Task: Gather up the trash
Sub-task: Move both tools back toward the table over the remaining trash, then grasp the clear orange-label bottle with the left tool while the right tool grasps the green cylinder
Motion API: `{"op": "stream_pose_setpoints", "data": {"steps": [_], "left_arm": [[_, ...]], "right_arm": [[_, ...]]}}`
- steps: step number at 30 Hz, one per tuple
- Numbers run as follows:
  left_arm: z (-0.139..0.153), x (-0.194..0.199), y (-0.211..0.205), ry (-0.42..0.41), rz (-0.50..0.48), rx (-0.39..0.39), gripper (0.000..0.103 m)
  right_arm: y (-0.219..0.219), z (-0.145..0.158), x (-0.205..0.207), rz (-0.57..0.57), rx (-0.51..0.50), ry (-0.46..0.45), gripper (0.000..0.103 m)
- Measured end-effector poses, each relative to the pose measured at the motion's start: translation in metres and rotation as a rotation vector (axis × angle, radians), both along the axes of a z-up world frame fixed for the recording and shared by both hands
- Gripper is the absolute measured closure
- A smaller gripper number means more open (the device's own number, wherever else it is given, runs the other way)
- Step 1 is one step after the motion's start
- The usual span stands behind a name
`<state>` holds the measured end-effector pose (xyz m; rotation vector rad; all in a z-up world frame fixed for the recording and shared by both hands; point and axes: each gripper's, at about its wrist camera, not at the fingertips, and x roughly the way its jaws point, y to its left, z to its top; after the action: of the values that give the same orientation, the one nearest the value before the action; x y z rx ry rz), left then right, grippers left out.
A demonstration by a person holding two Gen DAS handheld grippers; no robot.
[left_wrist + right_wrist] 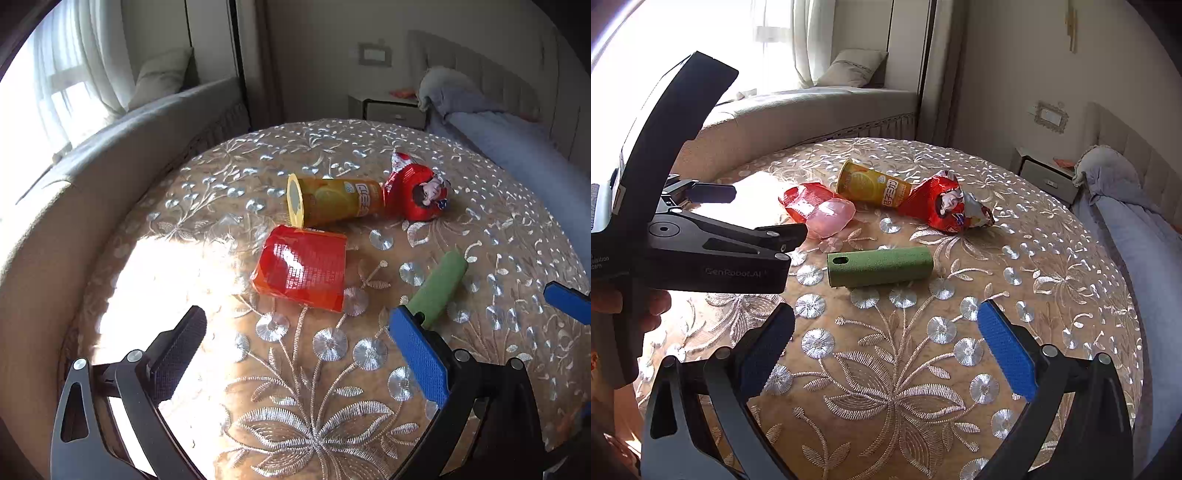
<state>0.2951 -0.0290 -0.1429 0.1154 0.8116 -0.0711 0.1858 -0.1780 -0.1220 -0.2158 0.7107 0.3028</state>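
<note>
On a round embroidered table lie a red plastic packet (301,269), a yellow snack tube (334,201) on its side, a crumpled red wrapper (417,192) and a green cylinder (439,286). My left gripper (295,336) is open and empty, just short of the red packet. In the right wrist view the green cylinder (881,266) lies ahead of my open, empty right gripper (886,336). Behind it are the red packet (816,210), the yellow tube (873,188) and the red wrapper (945,206). The left gripper's body (713,254) shows at the left.
The table's gold embroidered cloth (295,406) has strong sun glare at the left. A curved beige window seat (110,147) wraps the far left. A bed with grey-blue bedding (517,140) and a nightstand (391,107) stand at the right.
</note>
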Motion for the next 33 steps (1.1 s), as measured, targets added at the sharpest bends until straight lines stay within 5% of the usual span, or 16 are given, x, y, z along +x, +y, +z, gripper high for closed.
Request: {"op": "stream_pose_setpoints", "data": {"steps": [5, 9, 14, 16, 22, 26, 29, 33], "left_arm": [[-0.011, 0.03, 0.006, 0.032, 0.07, -0.013, 0.005], [-0.02, 0.041, 0.016, 0.051, 0.092, -0.027, 0.006], [-0.027, 0.047, 0.024, 0.069, 0.12, -0.031, 0.032], [-0.029, 0.048, 0.03, 0.079, 0.122, -0.061, 0.034], [-0.029, 0.054, 0.053, 0.073, 0.158, -0.081, 0.056], [-0.028, 0.063, 0.069, 0.07, 0.168, -0.098, 0.07], [-0.026, 0.068, 0.07, 0.05, 0.154, -0.025, 0.078], [-0.02, 0.073, 0.064, 0.003, 0.105, 0.069, 0.09]], "right_arm": [[-0.003, -0.01, 0.034, -0.118, 0.033, 0.087, 0.004], [-0.024, -0.013, 0.057, -0.228, 0.224, 0.169, 0.004], [-0.021, -0.024, 0.08, -0.37, 0.272, 0.232, 0.004], [-0.013, -0.029, 0.083, -0.391, 0.293, 0.244, 0.005], [0.009, -0.033, 0.087, -0.389, 0.291, 0.238, 0.033], [0.017, -0.035, 0.093, -0.372, 0.264, 0.235, 0.043], [0.023, -0.036, 0.097, -0.353, 0.26, 0.247, 0.047], [0.032, -0.036, 0.104, -0.288, 0.275, 0.254, 0.065]]}}
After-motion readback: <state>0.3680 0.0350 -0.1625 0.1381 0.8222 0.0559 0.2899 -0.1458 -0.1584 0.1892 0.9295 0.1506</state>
